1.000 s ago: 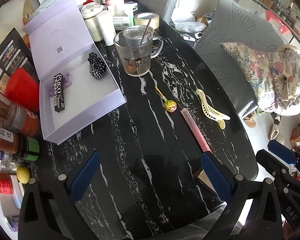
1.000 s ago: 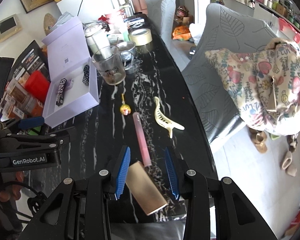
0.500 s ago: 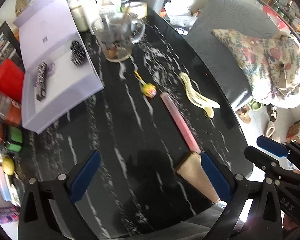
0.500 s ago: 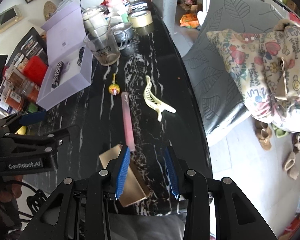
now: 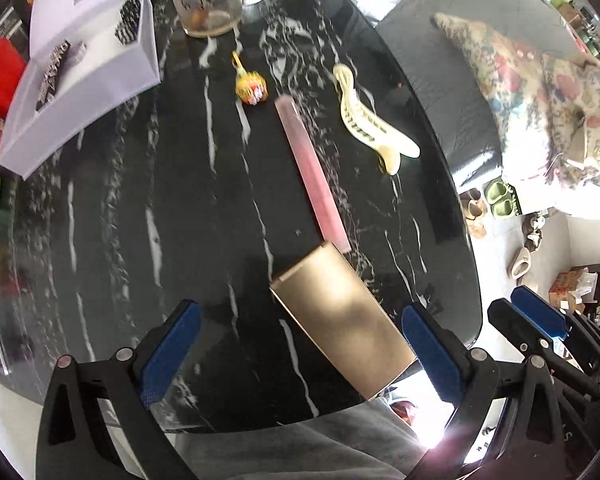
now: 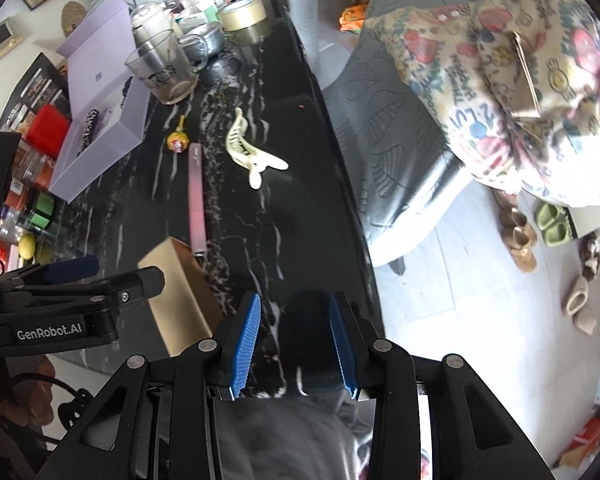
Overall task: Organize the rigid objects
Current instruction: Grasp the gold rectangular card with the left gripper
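Box (image 5: pixel 342 322) of gold lies between the spread, empty pads of the left hand-held gripper (image 5: pixel 296 344), long axis slanting away; right hand-held gripper (image 6: pixel 295 340), empty and part-open, sits beside it.

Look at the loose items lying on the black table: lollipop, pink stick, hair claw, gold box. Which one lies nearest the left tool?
The gold box: it lies between the left tool pads, while the others lie farther up the table.
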Motion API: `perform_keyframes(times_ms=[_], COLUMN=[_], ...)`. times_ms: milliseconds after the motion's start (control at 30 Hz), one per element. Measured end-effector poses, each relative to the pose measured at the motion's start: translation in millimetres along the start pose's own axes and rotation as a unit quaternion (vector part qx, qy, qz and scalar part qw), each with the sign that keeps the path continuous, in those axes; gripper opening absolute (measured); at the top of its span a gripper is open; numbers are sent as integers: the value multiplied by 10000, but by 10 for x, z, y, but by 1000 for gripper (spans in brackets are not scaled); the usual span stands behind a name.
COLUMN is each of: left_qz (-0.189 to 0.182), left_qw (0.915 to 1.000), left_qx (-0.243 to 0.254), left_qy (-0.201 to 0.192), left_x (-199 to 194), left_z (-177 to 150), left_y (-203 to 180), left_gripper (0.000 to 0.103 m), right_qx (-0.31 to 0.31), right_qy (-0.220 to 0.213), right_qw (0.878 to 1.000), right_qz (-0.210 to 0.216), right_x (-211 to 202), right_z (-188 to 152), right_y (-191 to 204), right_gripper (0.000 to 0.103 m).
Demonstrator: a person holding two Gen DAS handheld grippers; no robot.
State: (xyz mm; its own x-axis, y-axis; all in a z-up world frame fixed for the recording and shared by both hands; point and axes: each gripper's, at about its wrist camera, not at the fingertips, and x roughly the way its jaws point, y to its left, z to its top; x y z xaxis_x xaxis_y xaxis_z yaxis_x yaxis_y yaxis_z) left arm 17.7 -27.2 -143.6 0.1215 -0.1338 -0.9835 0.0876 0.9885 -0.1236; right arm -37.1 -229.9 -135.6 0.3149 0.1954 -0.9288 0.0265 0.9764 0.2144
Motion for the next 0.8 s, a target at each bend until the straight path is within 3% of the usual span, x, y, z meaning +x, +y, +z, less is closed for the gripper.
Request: perform_keyframes(times_ms=[167,267,333,533,733,800], left_qz=[-128,-404,-462,-158,-297,-320], left_qw=[9986,9957,9957,9993,9984,9984], left_qx=[-192,-493,-494,-96,-393,-435], left_qy=[485,667,635,328,260,175], left_x=[282,372,367,260,201,163], left_z=[-18,-42,-50,-15,36,33], left_y=[2,93,122,143,346,405], left_gripper=[103,103,103,102,91,82], right_qx=[51,39,12,-244,-515,-584], right_qy=[58,84,96,161,184,211], right_qw=[10000,10000,9999,9993,9976,9970], right_qz=[-29,14,62,221,436,464], right_x=[71,126,165,325,432,473], right_z=[-44,-30,-10,82,212,238], right_y=[-80,-80,-62,72,222,267], right_gripper=[36,36,36,36,36,36])
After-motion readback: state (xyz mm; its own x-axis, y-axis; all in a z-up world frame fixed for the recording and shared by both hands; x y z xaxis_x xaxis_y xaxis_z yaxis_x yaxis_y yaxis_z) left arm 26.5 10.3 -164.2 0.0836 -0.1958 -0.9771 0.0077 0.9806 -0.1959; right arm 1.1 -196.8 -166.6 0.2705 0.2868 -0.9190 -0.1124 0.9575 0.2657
